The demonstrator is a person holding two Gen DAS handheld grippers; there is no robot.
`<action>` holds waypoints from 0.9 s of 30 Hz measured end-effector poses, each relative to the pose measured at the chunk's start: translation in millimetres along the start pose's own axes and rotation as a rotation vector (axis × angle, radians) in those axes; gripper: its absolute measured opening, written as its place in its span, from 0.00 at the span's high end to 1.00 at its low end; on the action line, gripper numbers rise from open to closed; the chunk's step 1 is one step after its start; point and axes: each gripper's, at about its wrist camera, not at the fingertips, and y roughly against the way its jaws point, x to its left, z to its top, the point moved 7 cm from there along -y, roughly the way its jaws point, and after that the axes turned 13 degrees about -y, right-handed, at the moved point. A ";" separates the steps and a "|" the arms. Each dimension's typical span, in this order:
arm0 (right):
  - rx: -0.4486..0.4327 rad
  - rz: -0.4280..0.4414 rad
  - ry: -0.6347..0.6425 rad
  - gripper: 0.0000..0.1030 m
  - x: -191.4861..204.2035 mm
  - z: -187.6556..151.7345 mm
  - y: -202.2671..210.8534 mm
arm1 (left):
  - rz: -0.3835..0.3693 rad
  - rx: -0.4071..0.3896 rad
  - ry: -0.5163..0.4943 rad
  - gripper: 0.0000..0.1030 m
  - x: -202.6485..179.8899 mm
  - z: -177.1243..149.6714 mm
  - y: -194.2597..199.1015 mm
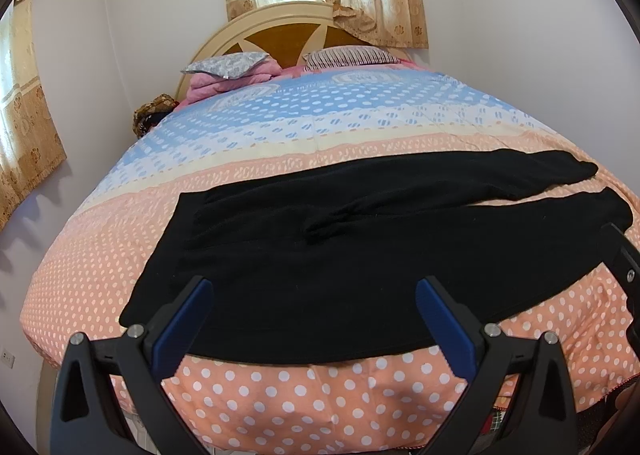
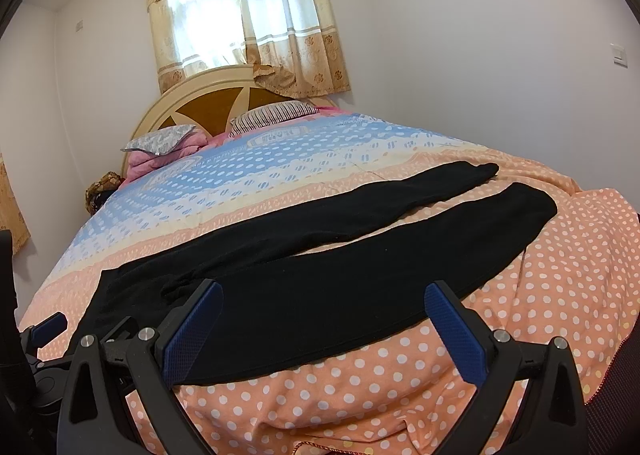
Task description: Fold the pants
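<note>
Black pants (image 1: 320, 255) lie spread flat across the near end of a bed, on a bedspread (image 1: 280, 387) that is peach with white dots close by and blue and cream farther up. The waist sits to the left, and the two legs run off to the right, lying side by side with a narrow strip of peach showing between them in the right wrist view (the far leg looks slimmer and a little rumpled at its end). A crease bunches the cloth near the crotch.

Both pairs of tongs hover at the near edge of the bed with their jaws spread wide and nothing between them. The left tongs (image 1: 314, 319) point at the waist and seat part of the pants; the right tongs (image 2: 324, 321) point at the thigh of the near leg. Blue pads (image 1: 182, 329) line the inner faces of the black fingers.

At the head of the bed stand a rounded cream and brown headboard (image 2: 208, 99), two pillows (image 2: 272, 115) and a folded pink blanket (image 1: 224, 85). Beige curtains (image 2: 240, 15) hang over a bright window behind it.
</note>
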 end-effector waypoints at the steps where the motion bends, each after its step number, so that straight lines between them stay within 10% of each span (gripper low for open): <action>1: 0.004 -0.001 0.000 0.01 -0.2 -0.1 -1.6 | -0.001 0.005 -0.001 0.00 -0.4 -0.8 -1.5; 15: 0.077 -0.004 0.000 0.01 2.1 -7.8 -41.8 | 0.001 0.082 0.007 0.00 19.5 -9.0 -42.6; 27: 0.165 0.089 0.099 0.01 37.3 -4.1 -109.1 | -0.015 0.126 0.159 0.00 168.5 6.0 -117.5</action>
